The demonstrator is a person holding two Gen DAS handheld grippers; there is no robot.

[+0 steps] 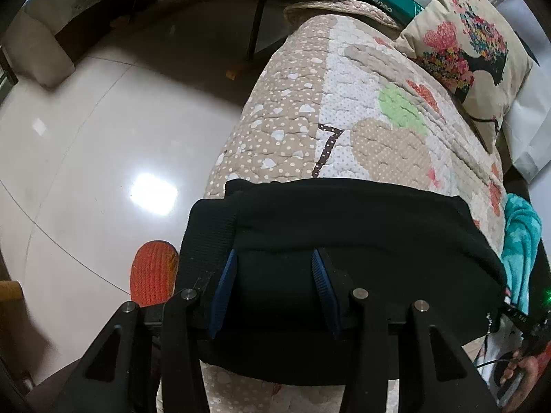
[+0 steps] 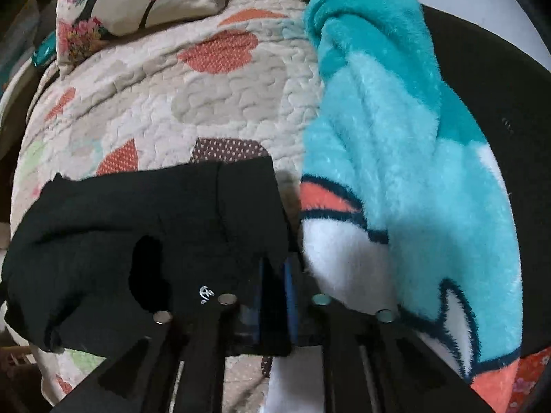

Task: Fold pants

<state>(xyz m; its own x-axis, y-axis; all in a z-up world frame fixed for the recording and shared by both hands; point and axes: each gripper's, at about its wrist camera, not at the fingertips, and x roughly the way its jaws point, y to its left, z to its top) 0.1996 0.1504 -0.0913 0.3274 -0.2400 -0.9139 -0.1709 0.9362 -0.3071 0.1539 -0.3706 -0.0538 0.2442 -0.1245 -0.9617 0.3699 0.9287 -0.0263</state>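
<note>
The black pants (image 1: 344,234) lie folded across a quilted cover (image 1: 361,110) with heart patches. My left gripper (image 1: 273,261) has its blue pads (image 1: 229,268) spread with a thick roll of the pants between them. The ribbed waistband (image 1: 206,237) hangs over the cover's left edge. In the right wrist view the pants (image 2: 137,227) lie at lower left, with a small white logo (image 2: 206,293). My right gripper (image 2: 275,275) is shut on the pants' right edge, its pads close together.
A teal, white and orange fleece blanket (image 2: 396,172) lies right of the pants. A printed cushion (image 1: 465,44) sits at the cover's far end. Glossy tile floor (image 1: 103,172) and an orange slipper (image 1: 155,275) are to the left. A teal box (image 1: 382,0) lies beyond the cover.
</note>
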